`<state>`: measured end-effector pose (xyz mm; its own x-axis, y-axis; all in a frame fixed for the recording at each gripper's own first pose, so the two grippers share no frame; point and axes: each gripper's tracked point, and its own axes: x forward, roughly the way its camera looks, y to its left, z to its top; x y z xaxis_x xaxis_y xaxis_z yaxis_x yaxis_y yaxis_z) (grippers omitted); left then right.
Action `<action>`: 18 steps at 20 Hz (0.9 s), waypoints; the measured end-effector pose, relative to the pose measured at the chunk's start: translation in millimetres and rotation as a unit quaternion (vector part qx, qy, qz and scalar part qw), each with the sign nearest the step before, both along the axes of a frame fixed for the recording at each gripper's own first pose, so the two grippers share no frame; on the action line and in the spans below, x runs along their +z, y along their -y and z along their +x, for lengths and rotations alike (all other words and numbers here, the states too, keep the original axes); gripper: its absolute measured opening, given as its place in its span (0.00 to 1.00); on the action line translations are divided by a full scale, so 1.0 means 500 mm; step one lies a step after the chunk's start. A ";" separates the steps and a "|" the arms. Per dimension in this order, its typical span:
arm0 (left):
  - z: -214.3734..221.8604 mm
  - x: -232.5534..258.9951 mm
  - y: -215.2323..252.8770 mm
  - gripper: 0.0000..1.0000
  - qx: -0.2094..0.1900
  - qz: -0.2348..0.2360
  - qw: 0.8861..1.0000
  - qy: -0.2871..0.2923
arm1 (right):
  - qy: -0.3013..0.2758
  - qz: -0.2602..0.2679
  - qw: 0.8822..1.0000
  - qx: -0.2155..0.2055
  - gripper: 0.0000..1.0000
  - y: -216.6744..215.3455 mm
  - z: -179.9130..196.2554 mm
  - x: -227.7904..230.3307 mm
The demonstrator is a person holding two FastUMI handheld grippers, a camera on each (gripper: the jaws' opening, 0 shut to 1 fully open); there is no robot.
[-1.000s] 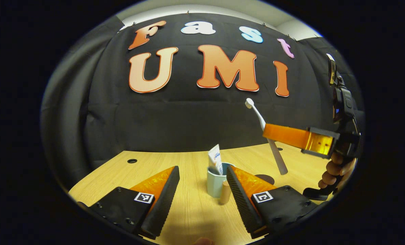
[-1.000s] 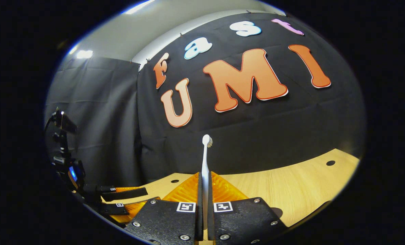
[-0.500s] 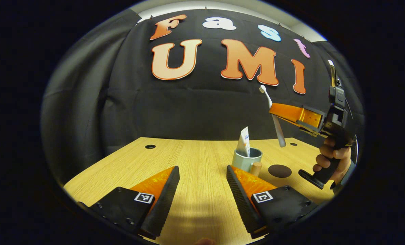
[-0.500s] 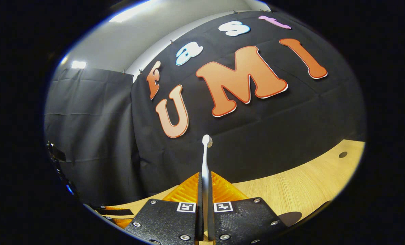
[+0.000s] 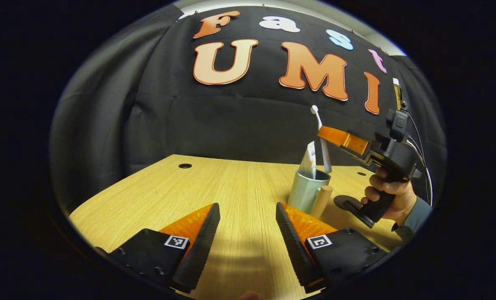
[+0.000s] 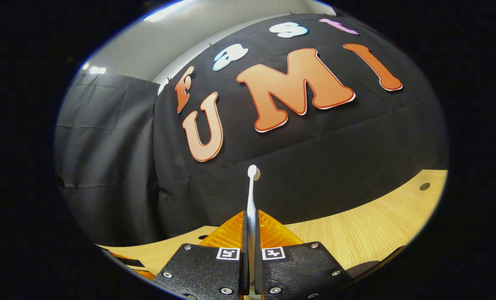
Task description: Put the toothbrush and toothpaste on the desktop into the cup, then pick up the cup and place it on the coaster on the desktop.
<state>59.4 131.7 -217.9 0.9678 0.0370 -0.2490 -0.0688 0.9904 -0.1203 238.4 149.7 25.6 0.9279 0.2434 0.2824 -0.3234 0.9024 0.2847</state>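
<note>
Right gripper (image 6: pixel 250 250) pinches the light, stiff toothbrush (image 6: pixel 252 196) mid-handle above the cup (image 5: pixel 308 191). Left gripper (image 5: pixel 243 233) gapes, empty.

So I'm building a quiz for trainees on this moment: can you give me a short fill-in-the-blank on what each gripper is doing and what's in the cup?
1. The right gripper is shut on the ____.
2. The toothpaste stands inside the ____.
3. The left gripper is ____ and holds nothing.
4. The toothbrush's lower end hangs at the rim of the cup, bristle head pointing ____.

Missing words: toothbrush; cup; open; up
</note>
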 end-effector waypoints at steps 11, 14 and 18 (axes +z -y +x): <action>0.001 0.016 0.026 0.88 -0.008 -0.007 1.000 0.000 | -0.038 -0.038 0.999 0.004 0.09 0.013 -0.020 -0.059; 0.014 0.044 0.049 0.88 -0.021 -0.002 1.000 0.008 | -0.045 -0.029 0.999 0.009 0.10 0.029 -0.052 -0.054; 0.030 0.078 0.101 0.88 -0.047 -0.020 0.999 0.000 | -0.050 -0.035 0.998 0.008 0.00 0.062 -0.107 -0.038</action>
